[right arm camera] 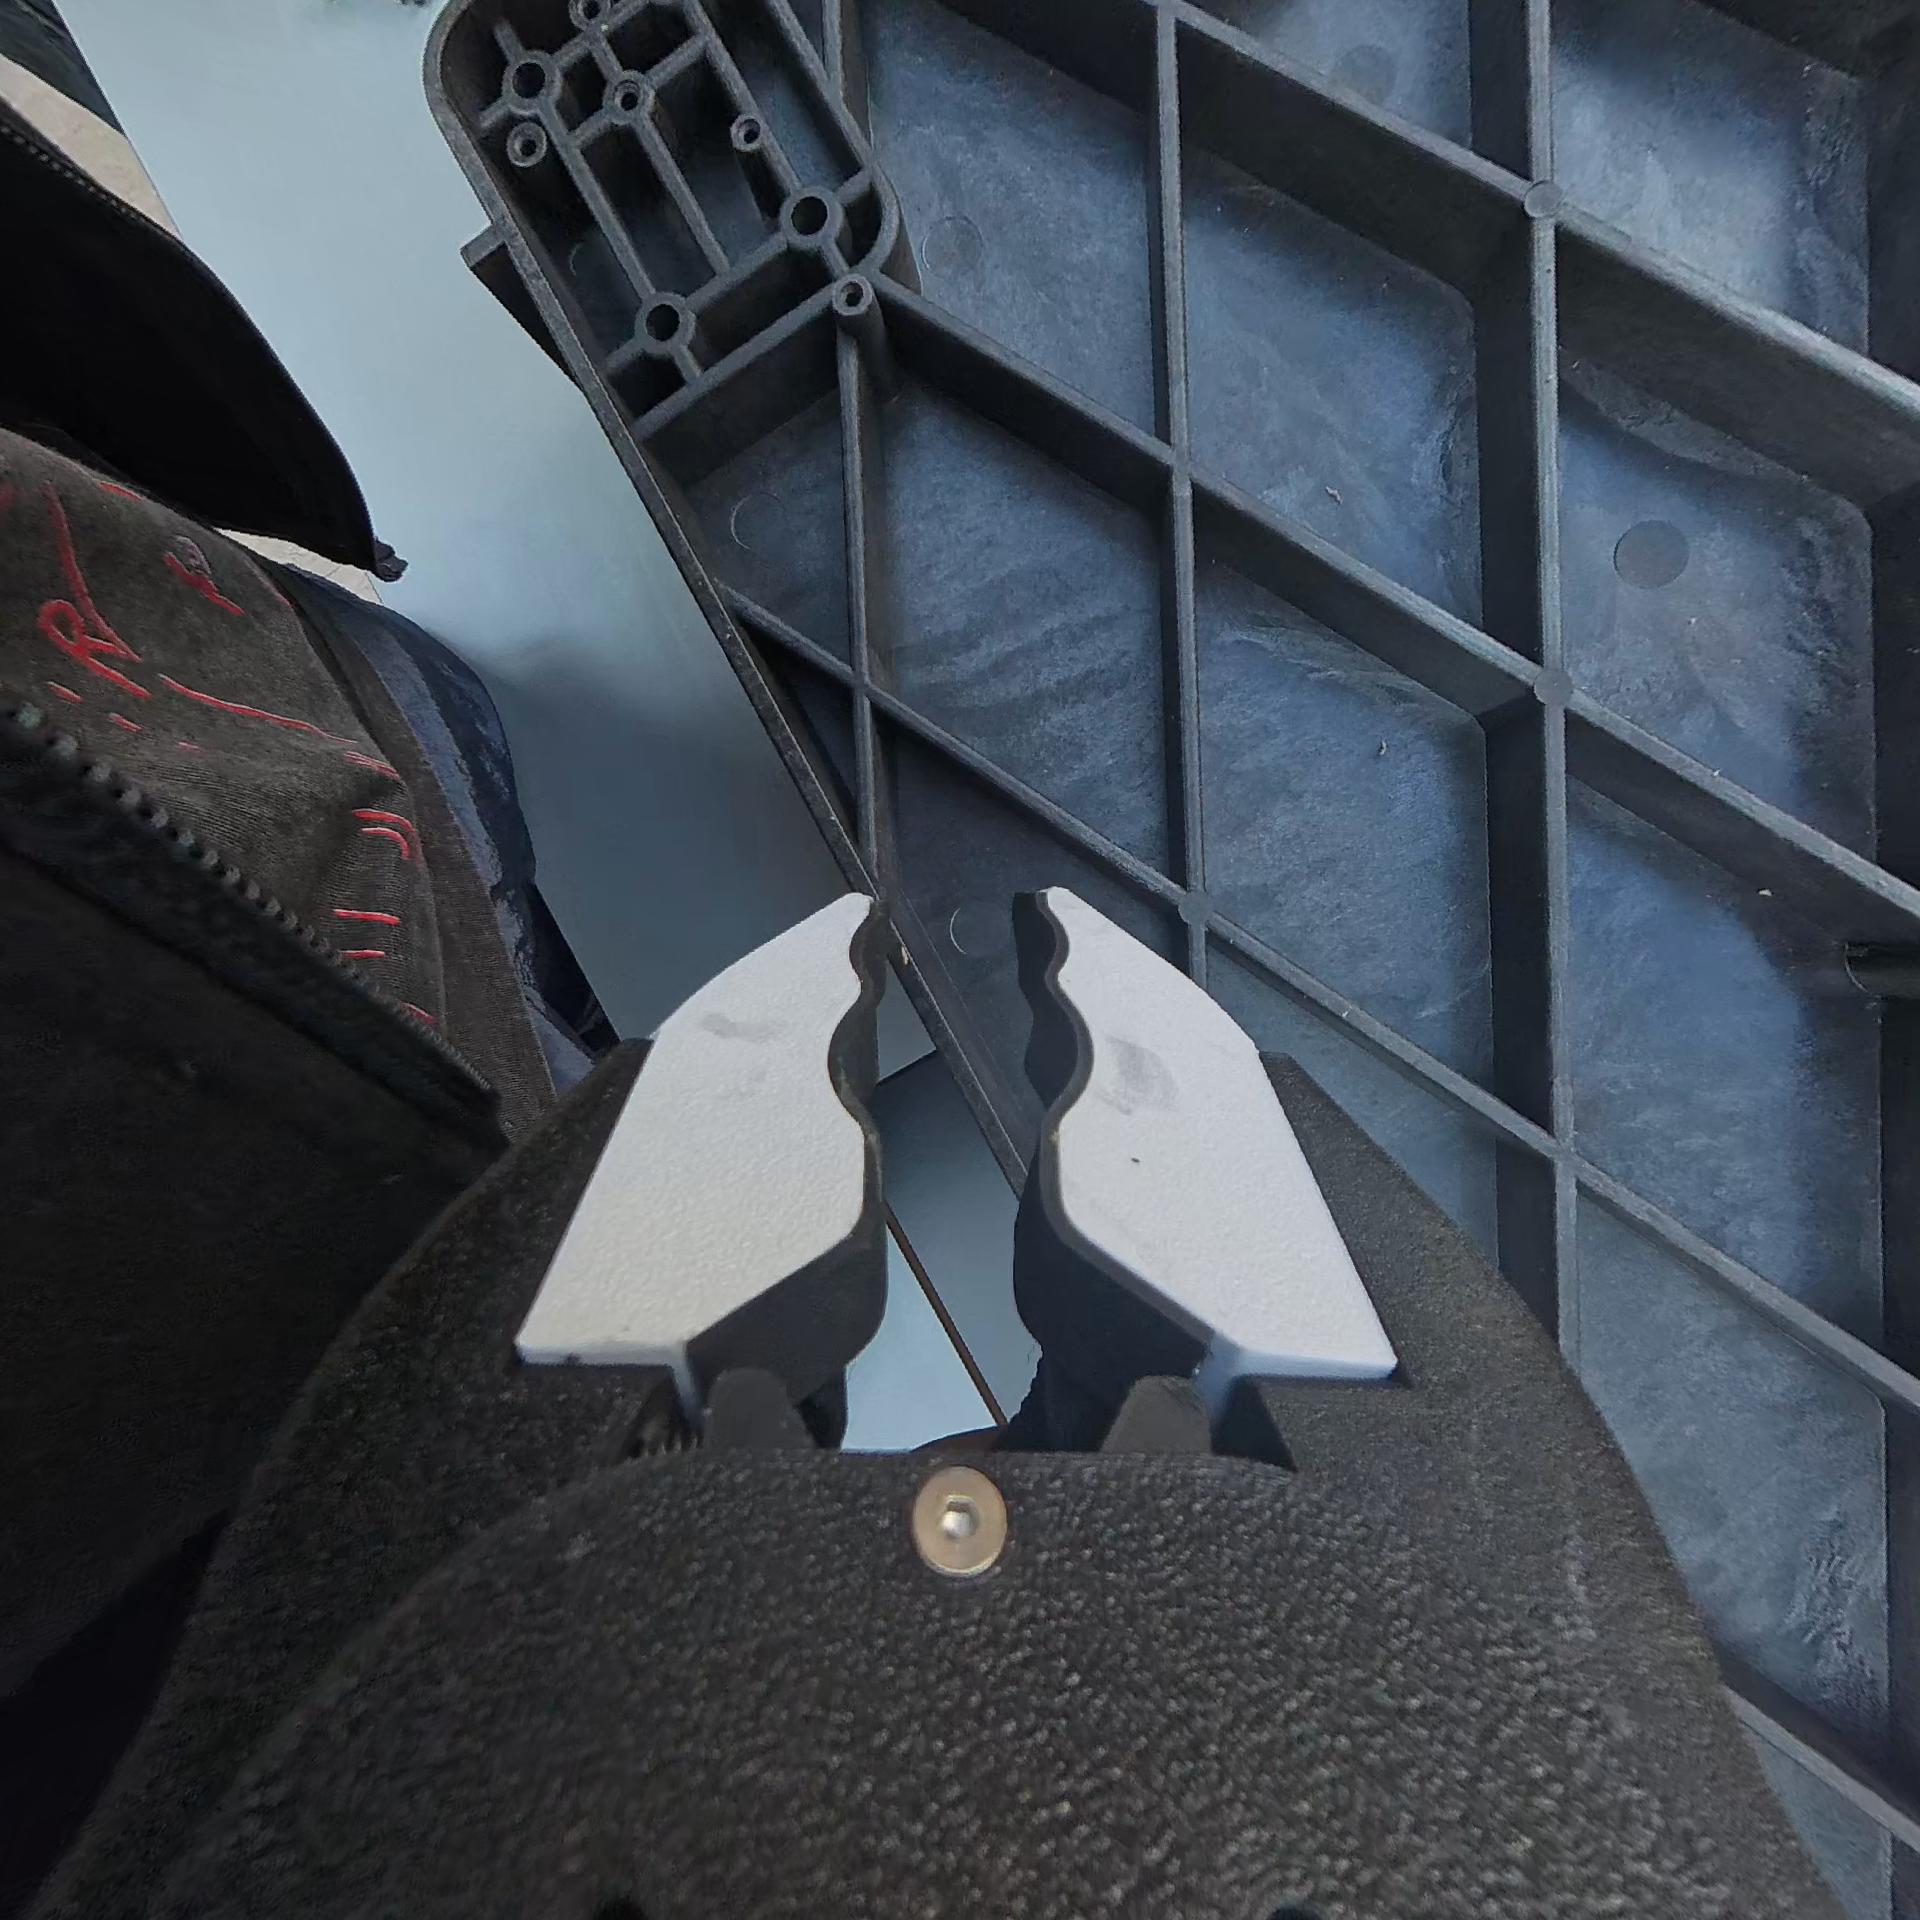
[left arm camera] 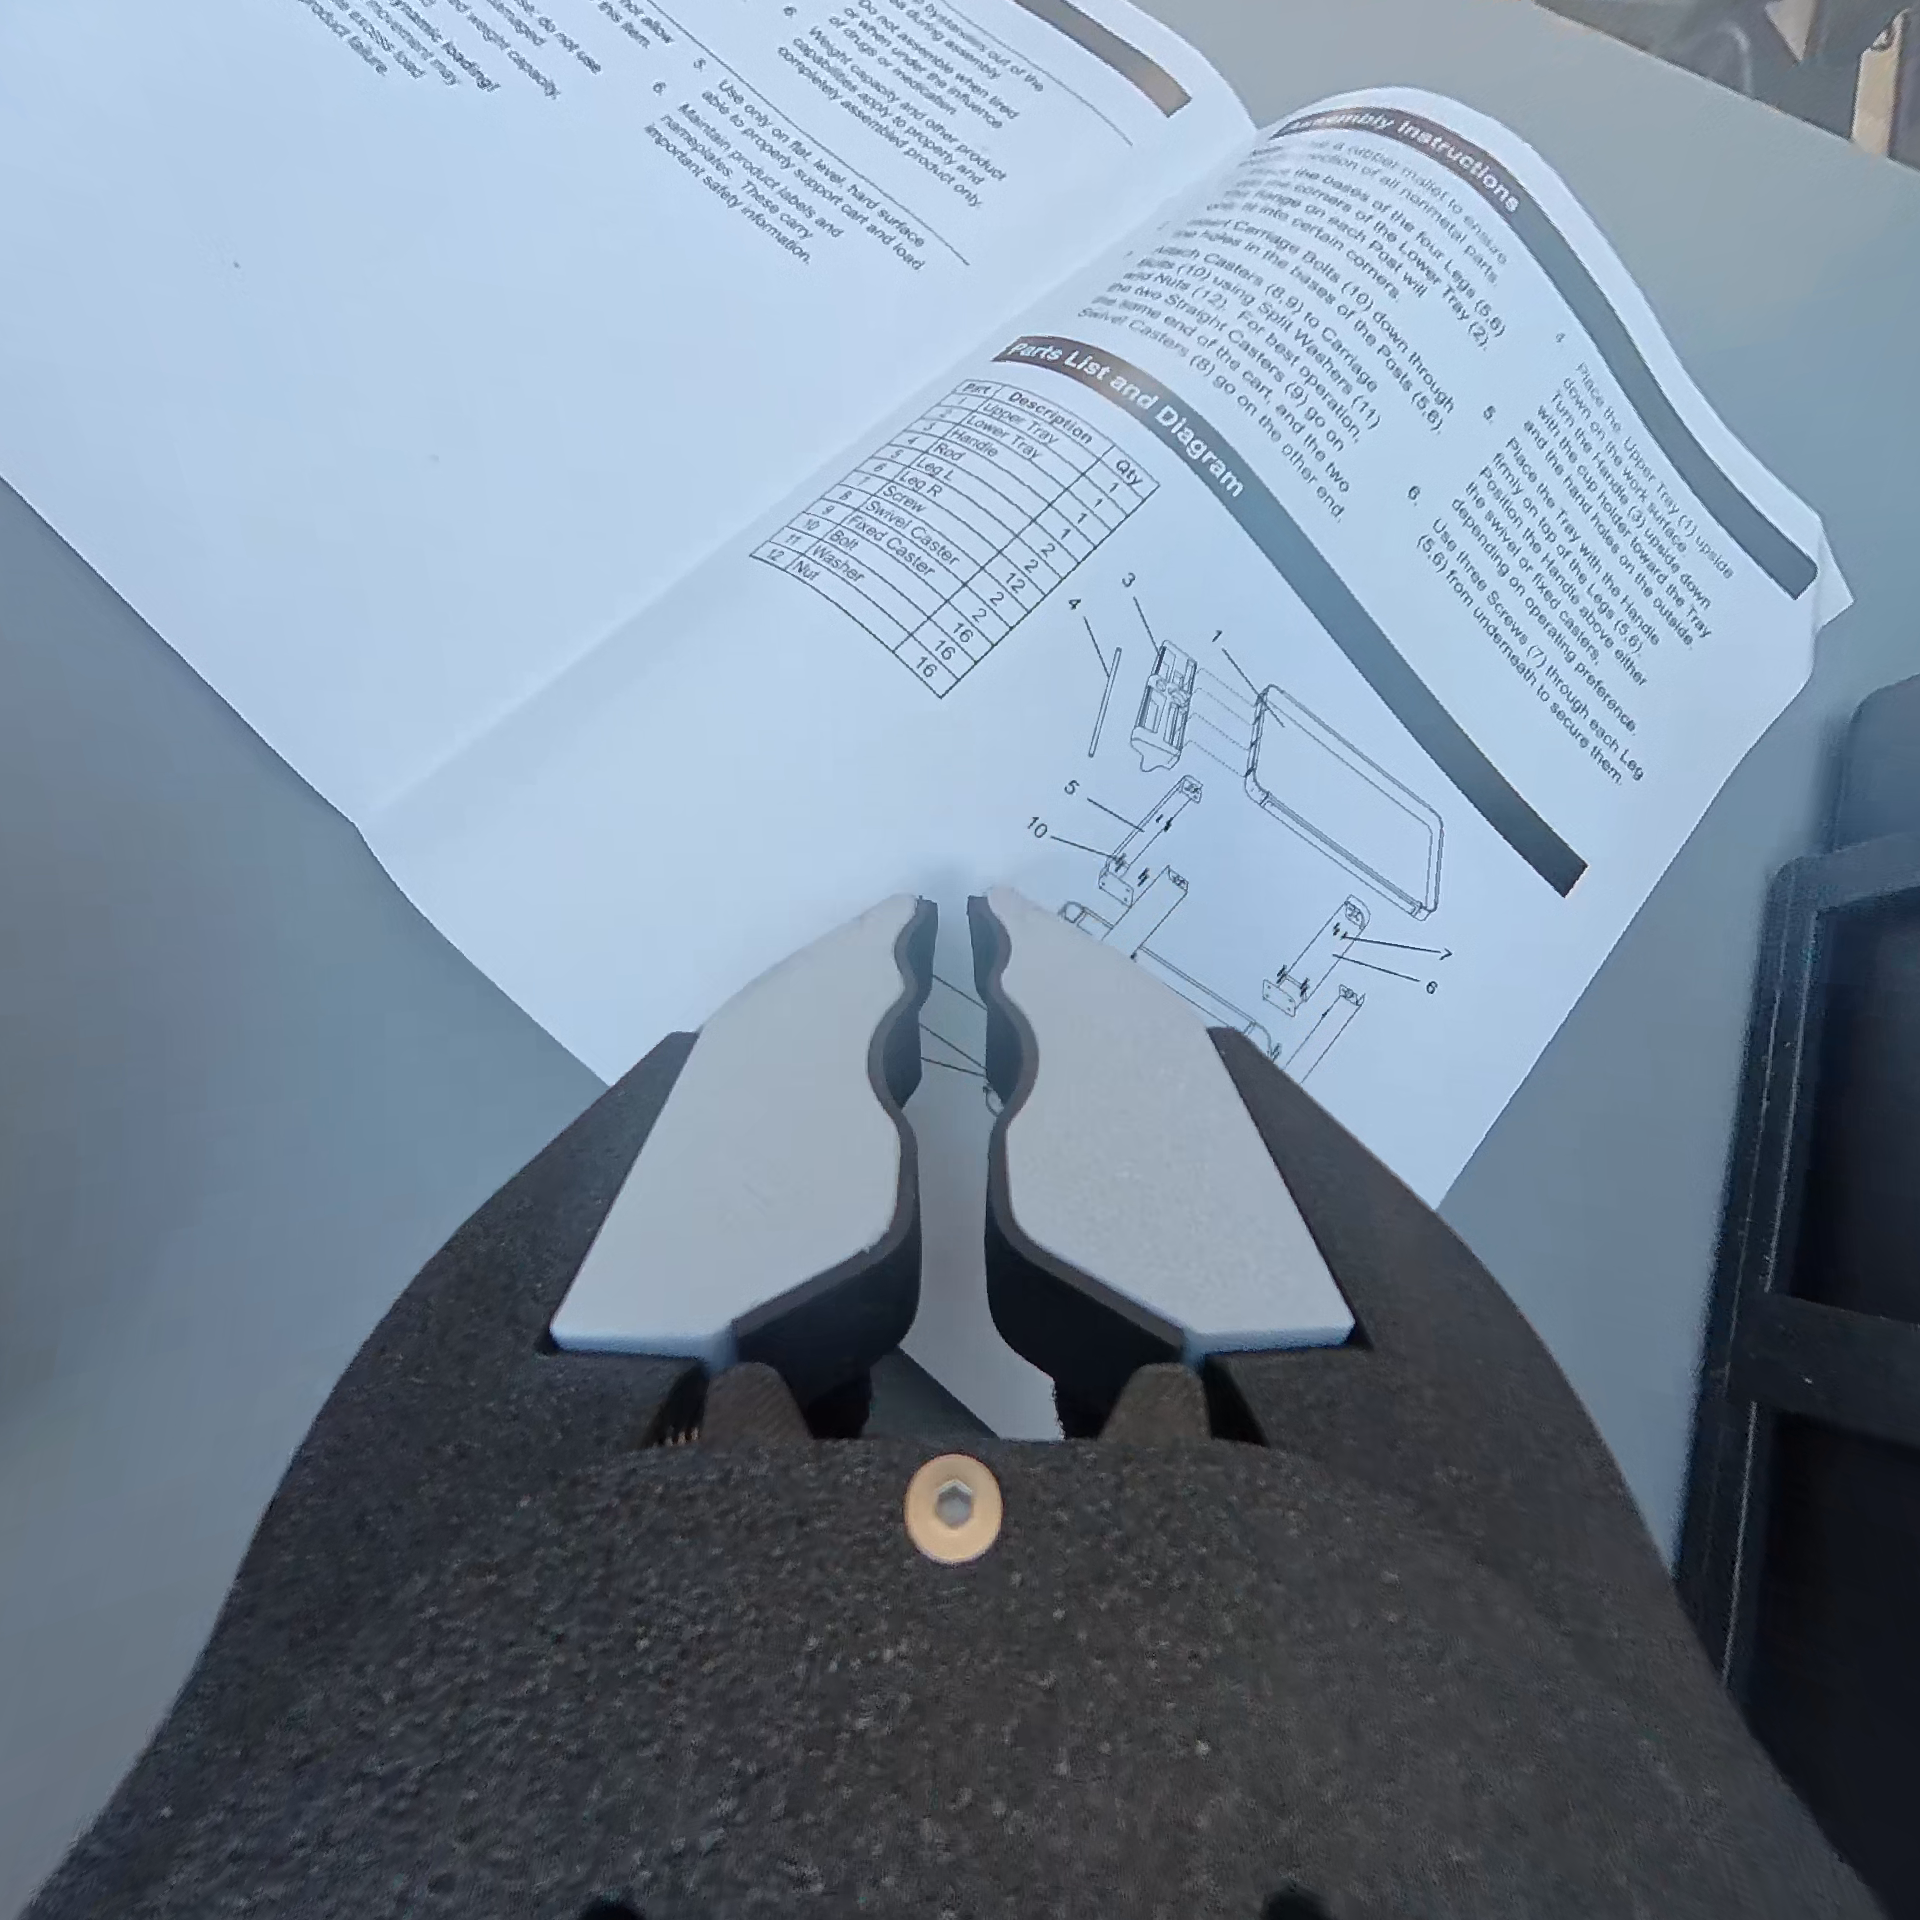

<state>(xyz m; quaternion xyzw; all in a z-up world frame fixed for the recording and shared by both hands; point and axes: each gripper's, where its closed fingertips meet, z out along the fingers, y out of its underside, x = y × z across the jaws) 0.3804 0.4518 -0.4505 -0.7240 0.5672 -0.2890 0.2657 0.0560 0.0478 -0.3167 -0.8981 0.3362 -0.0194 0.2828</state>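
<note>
Tongs on the left (left arm camera: 952, 906) stood nearly together, a slim gap between the tips, poised over the near edge of an open instruction booklet (left arm camera: 665, 436) lying on the grey desk (left arm camera: 156, 935); whether they touched the paper could not be told. The right tongs (right arm camera: 943, 909) stood apart, straddling the thin rim of an upturned black ribbed plastic tray (right arm camera: 1351, 582), gripping nothing. A person's dark zipped garment (right arm camera: 187, 883) lay close at the left. Risks, as judged: the left tips could crease or drag the loose page, and the narrow rim could slip from the right pair if clamped off-centre.
</note>
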